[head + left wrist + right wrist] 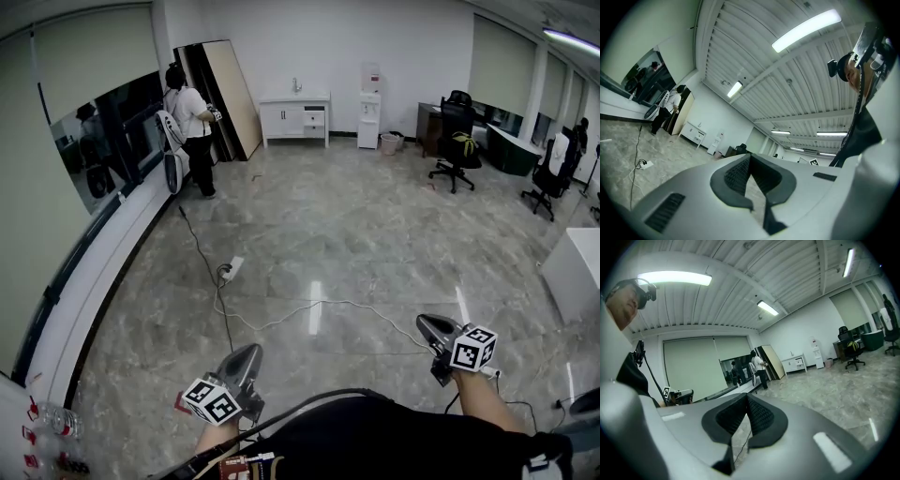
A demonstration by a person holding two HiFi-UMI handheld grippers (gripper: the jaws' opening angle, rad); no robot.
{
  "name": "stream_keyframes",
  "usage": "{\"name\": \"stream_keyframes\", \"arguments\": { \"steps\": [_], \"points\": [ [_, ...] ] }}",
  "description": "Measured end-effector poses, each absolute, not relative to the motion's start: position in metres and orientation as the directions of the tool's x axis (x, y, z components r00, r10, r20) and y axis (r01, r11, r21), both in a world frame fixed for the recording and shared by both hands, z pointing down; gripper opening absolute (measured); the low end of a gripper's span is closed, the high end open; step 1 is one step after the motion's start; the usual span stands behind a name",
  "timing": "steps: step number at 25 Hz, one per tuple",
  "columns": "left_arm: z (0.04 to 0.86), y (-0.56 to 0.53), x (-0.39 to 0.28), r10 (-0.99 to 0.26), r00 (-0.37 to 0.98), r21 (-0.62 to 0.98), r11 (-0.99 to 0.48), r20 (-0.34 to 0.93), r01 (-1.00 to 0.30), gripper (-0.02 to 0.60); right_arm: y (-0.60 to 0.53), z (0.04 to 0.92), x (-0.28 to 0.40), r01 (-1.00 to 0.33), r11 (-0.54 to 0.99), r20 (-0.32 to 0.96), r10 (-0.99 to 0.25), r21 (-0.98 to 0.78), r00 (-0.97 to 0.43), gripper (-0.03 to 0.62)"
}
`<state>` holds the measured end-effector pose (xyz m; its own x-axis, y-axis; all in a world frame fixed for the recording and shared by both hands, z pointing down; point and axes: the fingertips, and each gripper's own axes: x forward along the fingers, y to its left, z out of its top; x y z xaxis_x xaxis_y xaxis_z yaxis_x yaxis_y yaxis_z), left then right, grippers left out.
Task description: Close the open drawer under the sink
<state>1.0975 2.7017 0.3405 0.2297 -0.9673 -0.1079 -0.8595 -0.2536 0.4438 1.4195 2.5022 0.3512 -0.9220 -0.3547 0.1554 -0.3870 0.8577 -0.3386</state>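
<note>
One sink cabinet (292,118) beyond marble floor (375,234)

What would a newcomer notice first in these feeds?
The wide grey stone floor, crossed by a cable with a white power strip left of centre. Against the far wall stands the white sink cabinet, with a person standing to its left. The left hand-held gripper and right hand-held gripper, both shut, sit at the bottom of the head view, far from it.
</note>
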Motion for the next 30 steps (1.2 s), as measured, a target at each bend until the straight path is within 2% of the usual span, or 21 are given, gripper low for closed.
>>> {"name": "stream_keyframes", "arguments": {
  "steps": [10, 16, 23, 30],
  "points": [
    [0.313, 2.622, 1.116, -0.989, 0.058, 0.386, -0.106, -0.134, -0.916, 0.000, 2.377, 0.334, 1.401, -0.191, 0.926, 0.103, -0.166, -0.325, -0.981, 0.002],
    [0.308, 2.548, 1.152, -0.989, 0.034, 0.394, -0.088, -0.141, -0.915, 0.000, 2.298, 0.334, 1.411, -0.138, 0.931, 0.093, -0.113, -0.337, -0.989, 0.002],
    [0.300, 2.473, 1.183, -0.990, 0.081, 0.379, -0.119, -0.113, -0.918, 0.000, 2.228, 0.358, 1.440, -0.172, 0.901, 0.092, -0.147, -0.397, -0.985, 0.002],
    [0.311, 2.412, 1.166, -0.989, 0.129, 0.396, -0.145, -0.068, -0.907, 0.000, 2.178, 0.390, 1.445, -0.246, 0.845, 0.102, -0.224, -0.475, -0.969, 0.002]
  ]
}}
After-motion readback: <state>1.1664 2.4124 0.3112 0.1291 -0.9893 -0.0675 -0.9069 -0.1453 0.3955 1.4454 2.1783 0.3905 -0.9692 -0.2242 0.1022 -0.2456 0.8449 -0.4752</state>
